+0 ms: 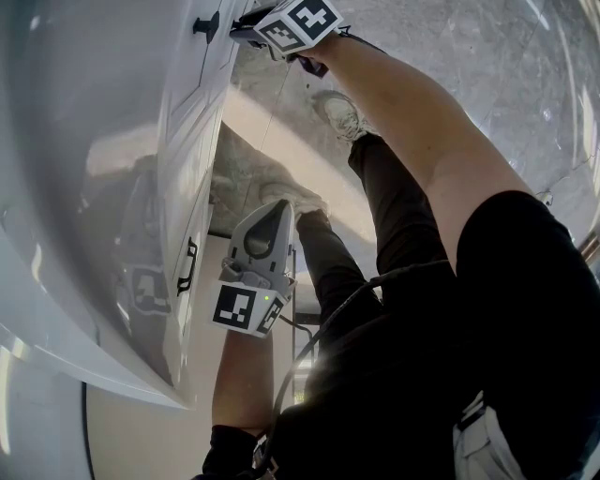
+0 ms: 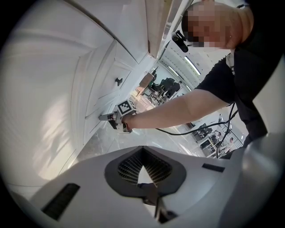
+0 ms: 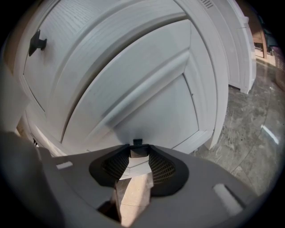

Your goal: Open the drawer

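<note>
Left gripper [image 1: 278,212], right gripper [image 1: 236,34]: two. Knob [image 1: 206,25]: one. Bar handle [image 1: 187,267]: one. Shoes [image 1: 342,114] [image 1: 292,199]: two.

Black short-sleeved top [image 1: 525,300], black trousers [image 1: 333,262], pale laced trainers [image 1: 342,114]. Left tool [image 1: 272,223] and right tool [image 1: 242,34]: pale grey shells, white cubes [image 1: 246,309] bearing black square markers. Thin black cable [image 2: 179,133].

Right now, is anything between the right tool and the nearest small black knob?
Nothing visible. The small black knob sits at the open tips of the right tool, against the white cabinet front.
</note>
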The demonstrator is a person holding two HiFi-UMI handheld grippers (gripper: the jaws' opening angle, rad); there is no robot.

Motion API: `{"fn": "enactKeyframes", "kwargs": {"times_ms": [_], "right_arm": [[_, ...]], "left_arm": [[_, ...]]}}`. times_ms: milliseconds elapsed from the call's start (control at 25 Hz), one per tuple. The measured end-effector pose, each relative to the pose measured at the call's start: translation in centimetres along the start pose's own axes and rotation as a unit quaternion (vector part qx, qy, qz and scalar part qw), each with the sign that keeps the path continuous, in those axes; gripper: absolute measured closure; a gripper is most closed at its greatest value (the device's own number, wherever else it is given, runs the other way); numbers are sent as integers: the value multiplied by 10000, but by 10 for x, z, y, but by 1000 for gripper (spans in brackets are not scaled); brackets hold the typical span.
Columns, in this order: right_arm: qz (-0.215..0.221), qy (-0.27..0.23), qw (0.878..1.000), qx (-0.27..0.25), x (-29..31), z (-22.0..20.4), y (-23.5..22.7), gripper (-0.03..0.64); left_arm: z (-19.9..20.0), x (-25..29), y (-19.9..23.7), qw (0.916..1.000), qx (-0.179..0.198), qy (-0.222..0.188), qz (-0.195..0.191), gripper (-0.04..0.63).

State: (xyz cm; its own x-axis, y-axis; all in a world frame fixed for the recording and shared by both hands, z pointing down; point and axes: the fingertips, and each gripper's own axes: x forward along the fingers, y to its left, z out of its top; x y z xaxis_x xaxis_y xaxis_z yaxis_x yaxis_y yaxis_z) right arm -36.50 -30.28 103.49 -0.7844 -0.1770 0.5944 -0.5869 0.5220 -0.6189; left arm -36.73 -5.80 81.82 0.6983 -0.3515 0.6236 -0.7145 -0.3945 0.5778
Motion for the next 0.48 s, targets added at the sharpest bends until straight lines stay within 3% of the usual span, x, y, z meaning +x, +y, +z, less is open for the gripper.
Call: {"fn": "enactKeyframes", "kwargs": {"times_ms": [480], "right_arm": [[-143,5,9999,57,-2,0,-1,485]], "left_arm": [[4,-6,-1,10000,12,-42,16,604]]}}
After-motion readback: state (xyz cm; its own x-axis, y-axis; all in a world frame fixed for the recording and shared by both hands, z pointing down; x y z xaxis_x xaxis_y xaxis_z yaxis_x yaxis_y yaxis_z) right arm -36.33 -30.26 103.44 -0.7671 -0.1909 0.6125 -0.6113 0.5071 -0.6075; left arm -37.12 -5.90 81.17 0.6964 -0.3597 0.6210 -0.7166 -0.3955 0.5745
